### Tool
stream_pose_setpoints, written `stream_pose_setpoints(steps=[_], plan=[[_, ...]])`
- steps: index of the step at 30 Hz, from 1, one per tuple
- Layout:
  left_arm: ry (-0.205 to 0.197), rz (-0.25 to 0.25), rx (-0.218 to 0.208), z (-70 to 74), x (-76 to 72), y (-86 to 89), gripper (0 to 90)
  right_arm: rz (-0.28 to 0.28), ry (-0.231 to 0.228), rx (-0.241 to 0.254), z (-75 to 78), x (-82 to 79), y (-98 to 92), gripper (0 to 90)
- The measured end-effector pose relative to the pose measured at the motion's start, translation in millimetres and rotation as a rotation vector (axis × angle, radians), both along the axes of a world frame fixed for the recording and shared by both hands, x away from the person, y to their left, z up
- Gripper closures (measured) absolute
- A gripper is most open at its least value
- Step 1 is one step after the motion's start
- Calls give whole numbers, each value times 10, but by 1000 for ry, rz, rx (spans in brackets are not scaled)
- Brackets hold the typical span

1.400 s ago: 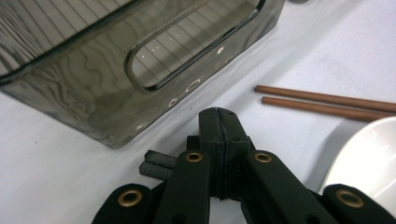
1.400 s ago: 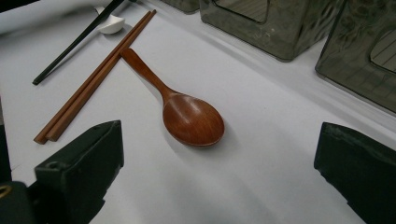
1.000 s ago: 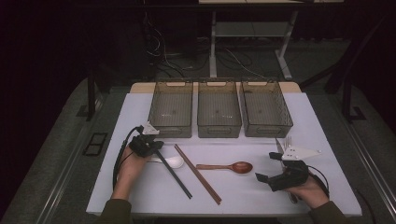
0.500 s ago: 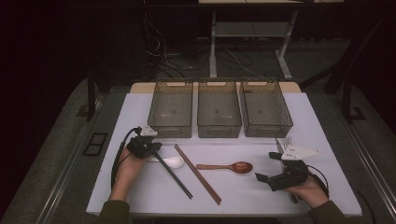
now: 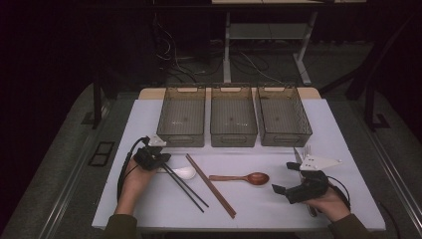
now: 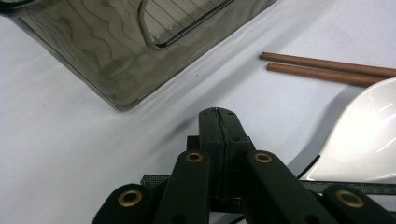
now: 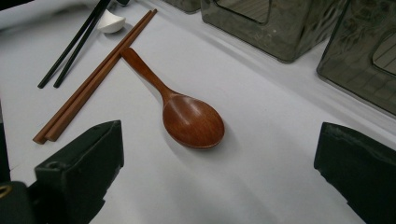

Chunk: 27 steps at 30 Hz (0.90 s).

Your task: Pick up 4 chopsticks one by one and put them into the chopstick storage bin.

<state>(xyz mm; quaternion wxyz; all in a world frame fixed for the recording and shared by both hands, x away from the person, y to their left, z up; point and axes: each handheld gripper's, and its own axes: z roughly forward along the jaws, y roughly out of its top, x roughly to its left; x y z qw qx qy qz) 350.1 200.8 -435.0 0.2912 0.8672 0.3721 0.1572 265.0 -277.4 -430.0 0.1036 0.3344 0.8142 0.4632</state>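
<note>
Nothing sorted yet: all three bins (image 5: pixel 231 124) empty. Your left hand-held gripper (image 6: pixel 218 122), jaws closed on nothing, sits beside the white spoon (image 6: pixel 362 135) lower left; right hand-held gripper (image 7: pixel 219 172) gapes wide facing the wooden spoon (image 7: pixel 189 116), centre of the surface (image 5: pixel 278 204).

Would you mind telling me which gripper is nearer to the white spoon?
Left. The left gripper sits right beside the white spoon; the right gripper is beyond the wooden spoon.

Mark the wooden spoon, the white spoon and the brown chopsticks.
wooden spoon (image 7: pixel 194 122), right gripper view, on its bowl
white spoon (image 6: pixel 364 135), left gripper view, on its bowl
brown chopsticks (image 5: pixel 211 186), high view, mid-length
</note>
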Motion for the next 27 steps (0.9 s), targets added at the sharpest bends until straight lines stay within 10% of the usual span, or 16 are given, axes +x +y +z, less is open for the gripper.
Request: stream_pose_setpoints(steps=[27], plan=[[7, -2, 5, 4, -107, 106, 888, -1, 0, 0, 1, 4, -2, 13]])
